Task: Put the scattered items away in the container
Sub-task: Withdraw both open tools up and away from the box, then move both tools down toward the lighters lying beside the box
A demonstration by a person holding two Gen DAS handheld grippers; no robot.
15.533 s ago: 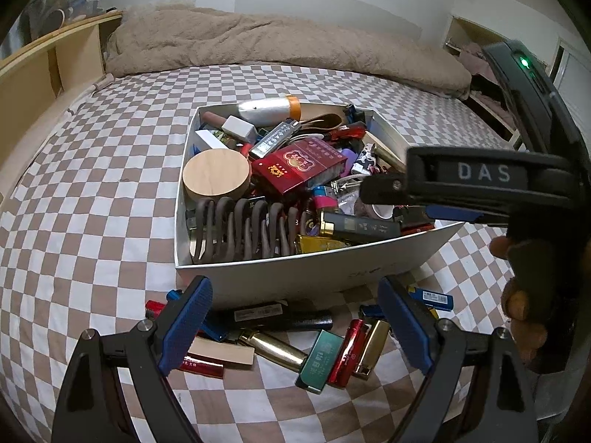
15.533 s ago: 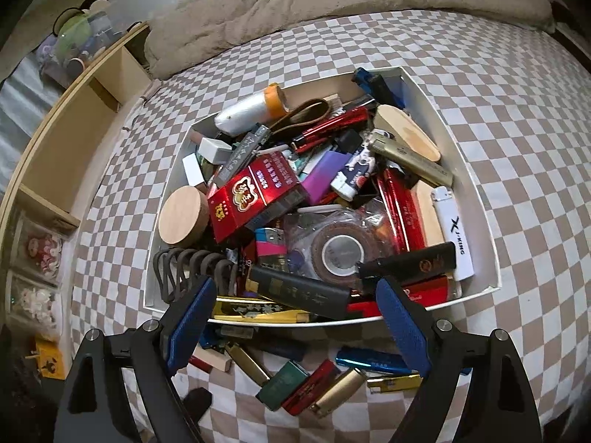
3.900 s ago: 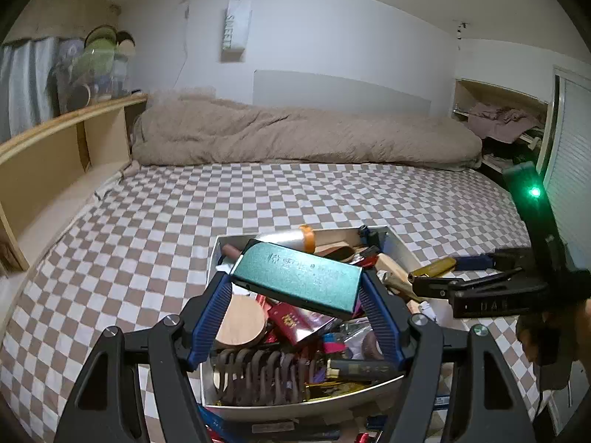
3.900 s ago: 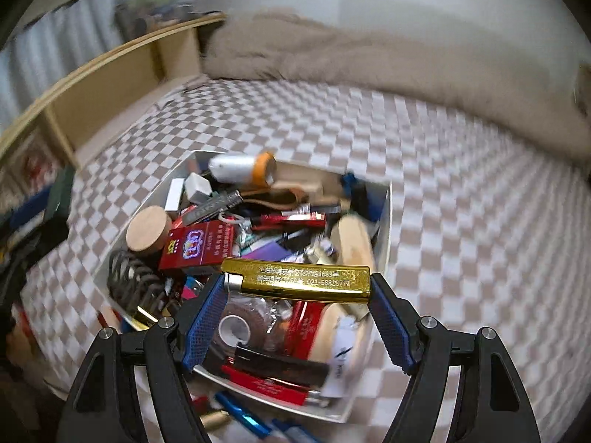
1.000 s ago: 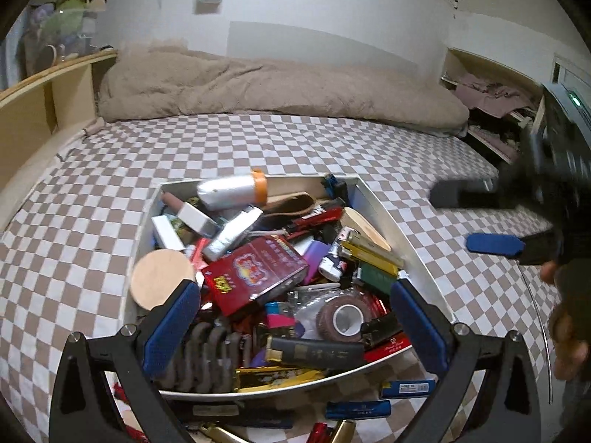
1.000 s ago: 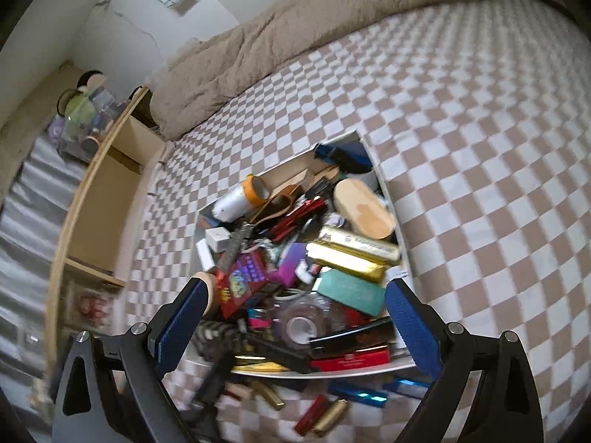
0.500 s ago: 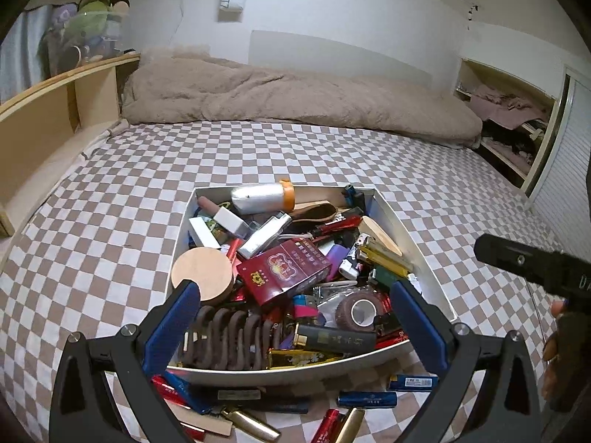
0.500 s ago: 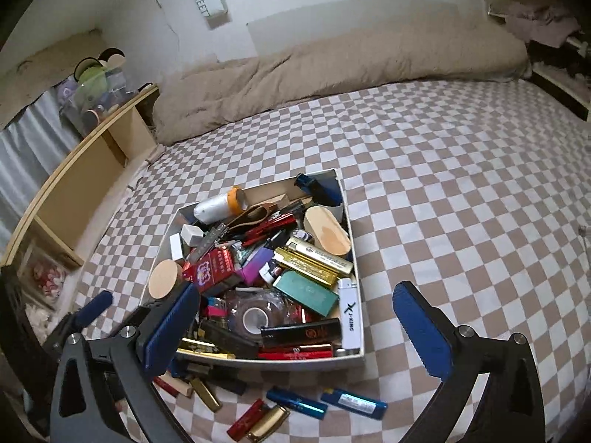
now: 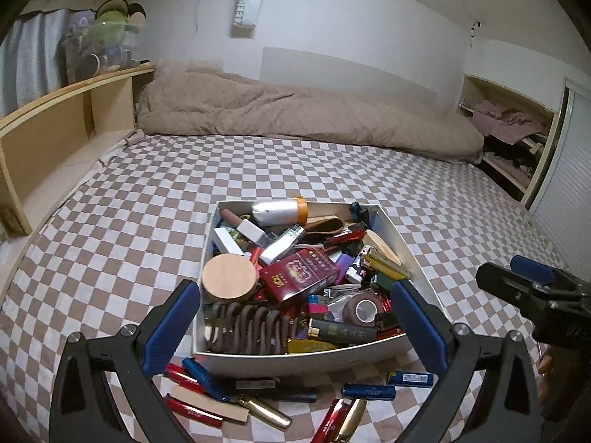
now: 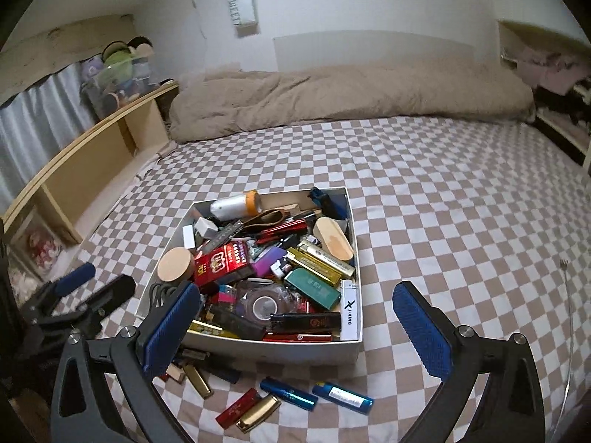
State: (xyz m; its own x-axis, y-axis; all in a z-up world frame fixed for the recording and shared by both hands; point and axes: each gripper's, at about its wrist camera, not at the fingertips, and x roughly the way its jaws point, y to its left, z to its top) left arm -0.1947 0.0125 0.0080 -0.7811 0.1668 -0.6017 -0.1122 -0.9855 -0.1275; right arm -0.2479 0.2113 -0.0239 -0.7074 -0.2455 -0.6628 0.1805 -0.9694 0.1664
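Your left gripper is spread wide and holds nothing; it hangs over the near side of the white box. Your right gripper is also spread wide and empty, above the box's near right corner.

From left to right: on your left there is the wooden shelf along the bed's edge, and between it and the box you have a wide strip of checkered sheet. The box is full almost to the rim, with a red pack and a round wooden lid on top. In front of its near wall lie the loose lighters: a red one on the left, a gold one near the middle, and two blue ones on the right. To the right of the box the sheet is open up to the bed's far edge.

Compared with four seconds ago, the green case and the gold lighter are no longer between your fingers; both lie inside the box, at its right side. Both grippers have also pulled back and higher than one second ago.
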